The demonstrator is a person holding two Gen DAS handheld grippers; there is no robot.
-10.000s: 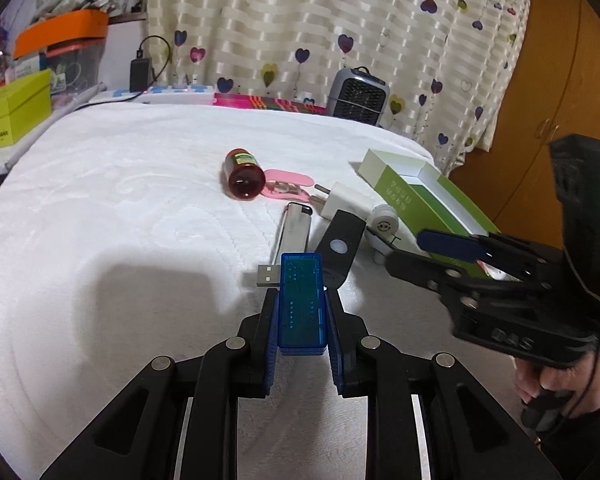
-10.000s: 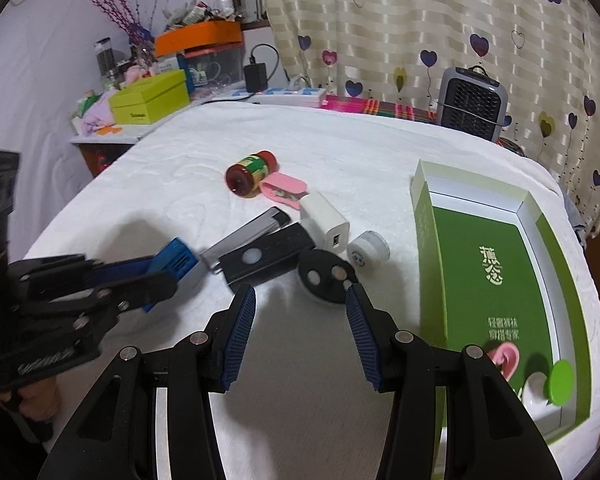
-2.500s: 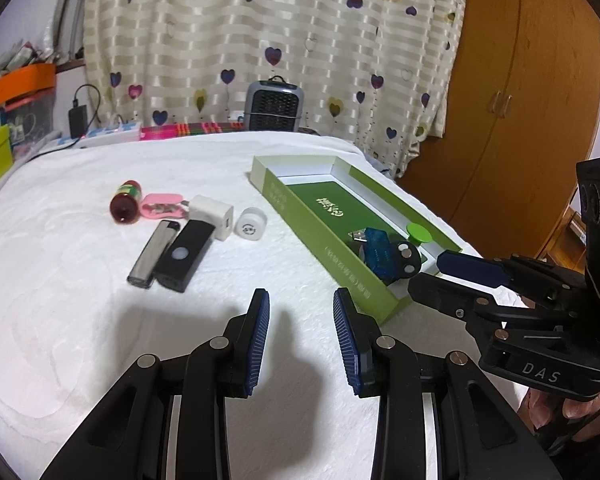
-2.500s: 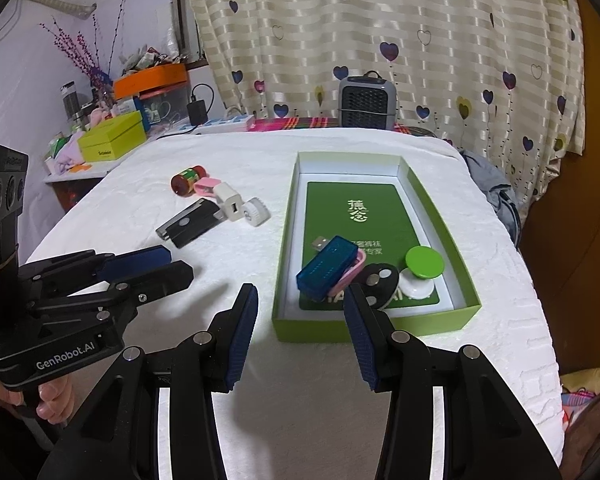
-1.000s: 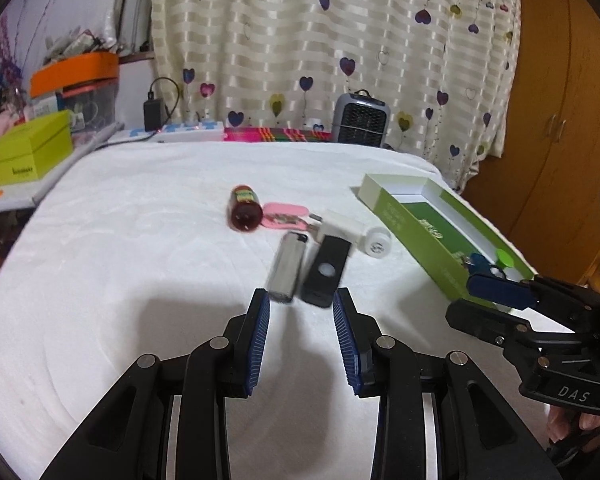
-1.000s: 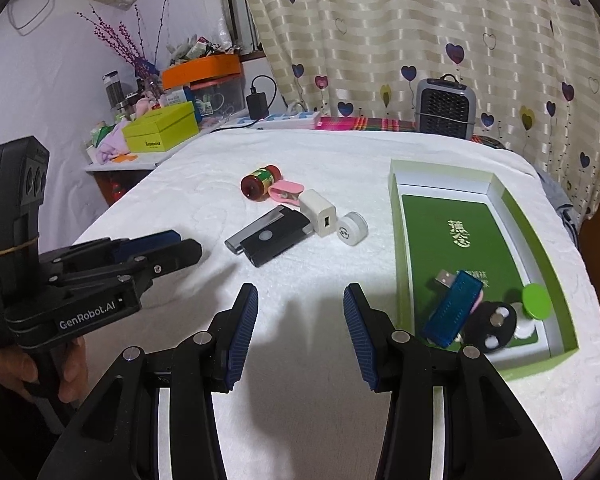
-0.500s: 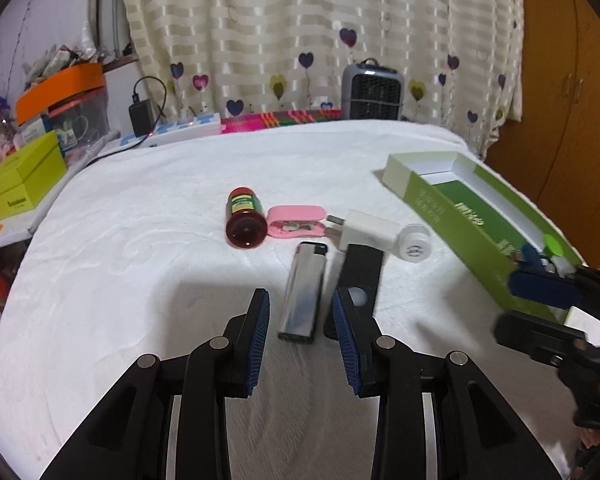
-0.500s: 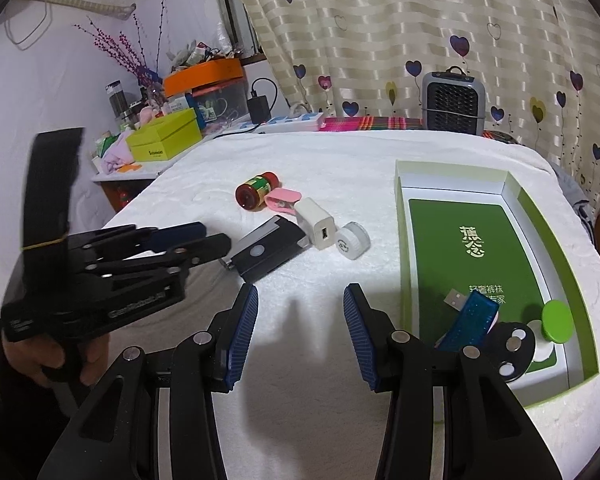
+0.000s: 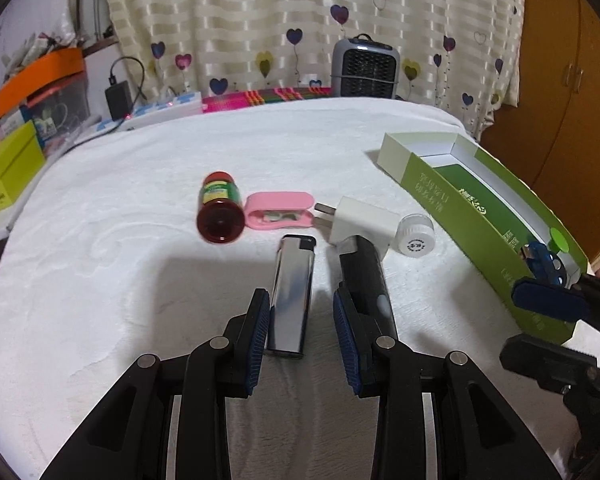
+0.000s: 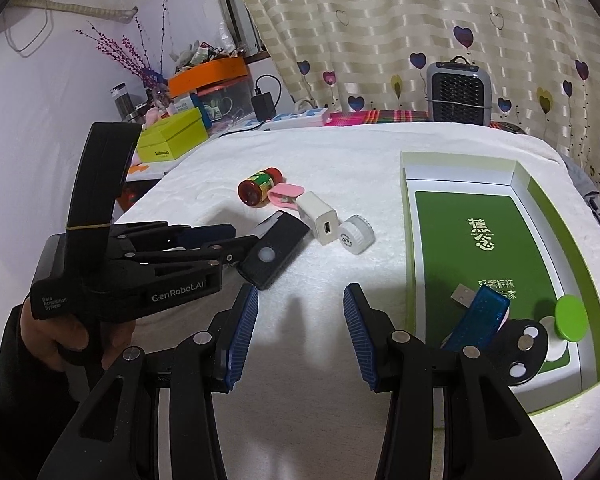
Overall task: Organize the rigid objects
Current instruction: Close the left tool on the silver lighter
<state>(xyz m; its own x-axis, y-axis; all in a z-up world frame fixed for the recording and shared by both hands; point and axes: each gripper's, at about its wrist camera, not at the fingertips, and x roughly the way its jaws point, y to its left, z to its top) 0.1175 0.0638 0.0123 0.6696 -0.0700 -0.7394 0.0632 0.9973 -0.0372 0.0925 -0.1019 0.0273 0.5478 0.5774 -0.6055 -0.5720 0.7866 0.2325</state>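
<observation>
While flat on the white cloth [image 9: 100,280], lay a silver lighter [image 9: 291,296] between the parted, unclamped pads of the left gripper [image 9: 302,332], just beside a black fob [image 9: 364,280]. Hovered nearby with jaws apart and empty: right gripper [image 10: 298,338], next to the green box [image 10: 548,216].

Left gripper [image 9: 302,320] angles down, jaws apart and gripping nothing, a hand [image 10: 60,336] on its handle. Right gripper [image 10: 298,330] sits beside it, jaws also apart, empty.
</observation>
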